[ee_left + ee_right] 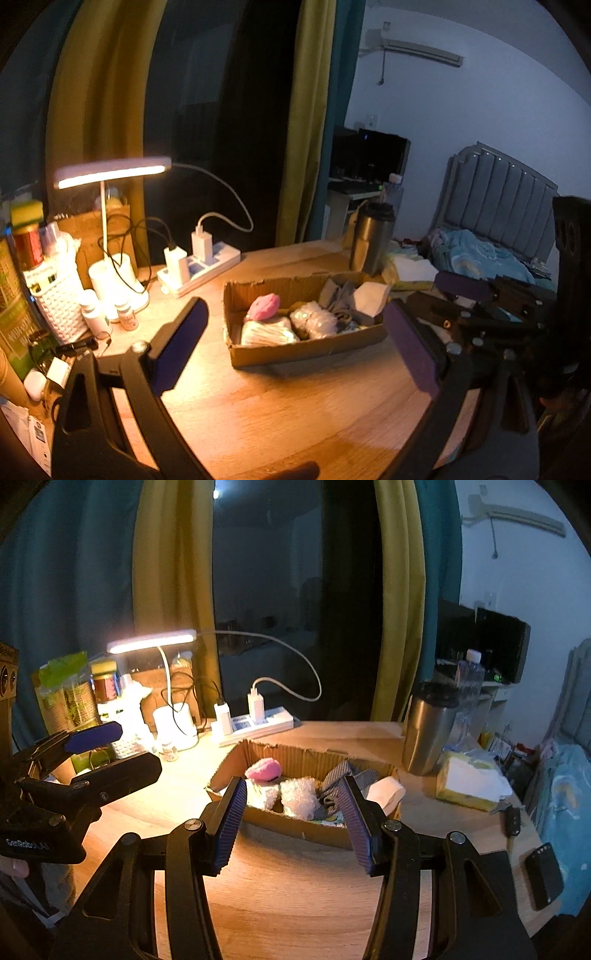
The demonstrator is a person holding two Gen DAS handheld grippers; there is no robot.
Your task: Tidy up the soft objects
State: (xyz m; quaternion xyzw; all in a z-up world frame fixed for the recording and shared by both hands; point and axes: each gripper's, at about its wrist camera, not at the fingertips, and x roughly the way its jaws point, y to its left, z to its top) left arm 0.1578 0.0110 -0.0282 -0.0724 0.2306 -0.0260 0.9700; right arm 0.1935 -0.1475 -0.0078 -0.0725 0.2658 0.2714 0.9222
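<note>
Both tongs empty, jaws spread wide: left gripper, right gripper. Cardboard box sits mid-table, just beyond the right gripper; inside: pink plush, white fluffy bundles, grey cloth.

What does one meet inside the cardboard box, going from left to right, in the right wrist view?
Pink plush → white fluffy cloth → grey fabric → white paper, all inside the box.
</note>
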